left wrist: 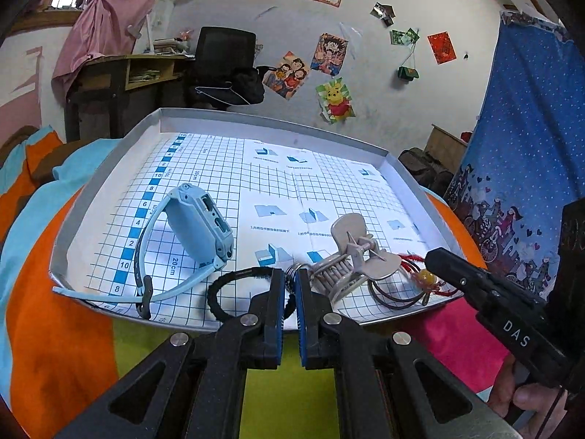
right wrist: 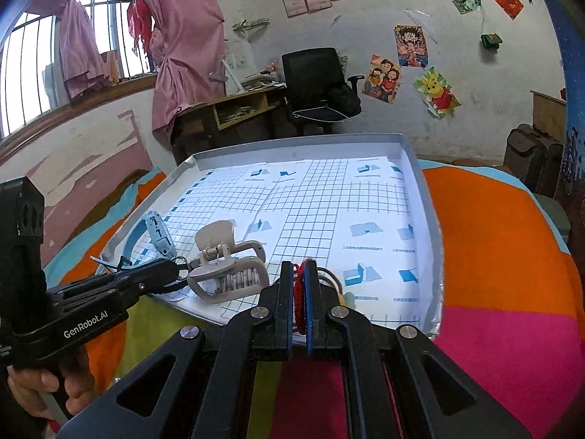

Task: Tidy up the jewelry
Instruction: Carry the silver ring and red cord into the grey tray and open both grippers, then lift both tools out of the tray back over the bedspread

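Tray [left wrist: 109, 168]: shallow grey tray lined with grid paper, resting on a multicoloured bed cover; all jewelry lies along its near edge.
Watch [left wrist: 197, 223]: pale blue, left of the hair claw, well clear of both tools; leave undisturbed.
Hair claw [left wrist: 360, 256]: beige, mid near edge of the tray; it sits between the two grips, so lift each piece straight up to avoid dragging it.
Left hand-held gripper [left wrist: 291, 292]: clenched, apparently on the black braided band [left wrist: 215, 292] just left of the hair claw; confirm the pinch before raising.
Right hand-held gripper [right wrist: 300, 292]: clenched on the red cord bracelet [right wrist: 299, 294], right of the hair claw.
Brown hair ties [left wrist: 395, 294]: overlapping the red cord; separate slowly to prevent snagging.
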Demonstrator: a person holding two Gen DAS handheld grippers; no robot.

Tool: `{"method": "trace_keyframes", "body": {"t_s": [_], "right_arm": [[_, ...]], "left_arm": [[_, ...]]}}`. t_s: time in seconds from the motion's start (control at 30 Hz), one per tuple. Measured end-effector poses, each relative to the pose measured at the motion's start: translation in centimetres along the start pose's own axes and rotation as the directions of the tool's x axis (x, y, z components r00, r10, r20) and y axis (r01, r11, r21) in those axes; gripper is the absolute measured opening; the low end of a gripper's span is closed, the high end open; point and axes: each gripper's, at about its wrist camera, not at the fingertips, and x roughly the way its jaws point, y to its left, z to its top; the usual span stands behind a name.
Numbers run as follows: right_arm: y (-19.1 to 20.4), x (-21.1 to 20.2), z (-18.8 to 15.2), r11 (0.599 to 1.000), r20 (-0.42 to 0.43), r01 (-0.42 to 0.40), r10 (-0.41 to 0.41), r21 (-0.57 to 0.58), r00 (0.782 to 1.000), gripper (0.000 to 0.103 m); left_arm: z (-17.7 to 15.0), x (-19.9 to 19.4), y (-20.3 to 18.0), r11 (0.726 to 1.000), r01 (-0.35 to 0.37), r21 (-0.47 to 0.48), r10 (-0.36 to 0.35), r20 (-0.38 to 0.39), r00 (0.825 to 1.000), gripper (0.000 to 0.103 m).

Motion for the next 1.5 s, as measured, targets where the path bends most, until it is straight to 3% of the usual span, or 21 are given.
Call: {"method": "trace_keyframes", "body": {"t_s": [0.17, 0.23, 0.37, 0.43, 0.47, 0.53, 0.73, 0.97, 1.2, 1.5], "right_arm": [[-0.3, -1.0, 0.1, 1.000, 0.004, 0.011, -0.011, 0.000, 1.000, 0.006], [-0.6, -1.4, 0.2, 1.000, 0.010, 0.013, -0.013, 0.003, 1.000, 0.008], [-0.8, -2.5, 0.5, 1.000, 0.032, 0.019, -0.020, 0.011, 0.999, 0.030], [-0.8, -3.4, 0.6, 1.000, 0.052, 0.022, -0.023, 0.012, 0.998, 0.030], [-0.8, -3.9, 0.7, 1.000, 0.059, 0.025, -0.025, 0.010, 0.998, 0.031], [-0.7, -4.5, 0.9, 1.000, 0.068, 0.028, -0.028, 0.010, 0.997, 0.038], [-0.3, -8.1, 0.9, 0.999, 0.134, 0.034, -0.035, 0.009, 0.990, 0.067], [0.8, -12.8, 0.3, 0.999, 0.189, 0.037, -0.032, -0.024, 0.981, 0.091], [3.1, -18.6, -1.3, 0.998, 0.245, 0.038, -0.026, -0.047, 0.969, 0.098], [5.1, -25.4, -4.0, 0.998, 0.305, 0.027, -0.007, -0.062, 0.952, 0.098]], "left_arm": [[0.2, -0.7, -0.6, 1.000, -0.004, 0.012, 0.004, -0.002, 1.000, 0.009], [0.3, -1.1, -0.8, 1.000, -0.017, 0.016, 0.017, 0.008, 1.000, 0.023], [0.5, -2.5, -0.5, 1.000, -0.013, -0.021, 0.014, 0.042, 0.999, 0.041], [0.5, -3.6, -0.5, 0.999, -0.018, -0.026, 0.020, 0.076, 0.997, 0.058], [0.5, -4.0, -0.5, 0.999, -0.015, -0.031, 0.018, 0.087, 0.996, 0.062], [0.6, -5.3, -0.5, 0.999, -0.011, -0.041, 0.016, 0.121, 0.992, 0.076], [0.0, -9.1, -0.6, 0.999, -0.037, -0.037, 0.044, 0.211, 0.976, 0.102], [-1.4, -13.9, -1.4, 0.998, -0.070, 0.003, 0.067, 0.284, 0.956, 0.103], [-4.7, -19.2, -1.5, 0.997, -0.082, 0.004, 0.076, 0.329, 0.941, 0.103], [-9.0, -25.0, -1.5, 0.994, -0.104, 0.011, 0.093, 0.355, 0.930, 0.103]]}}
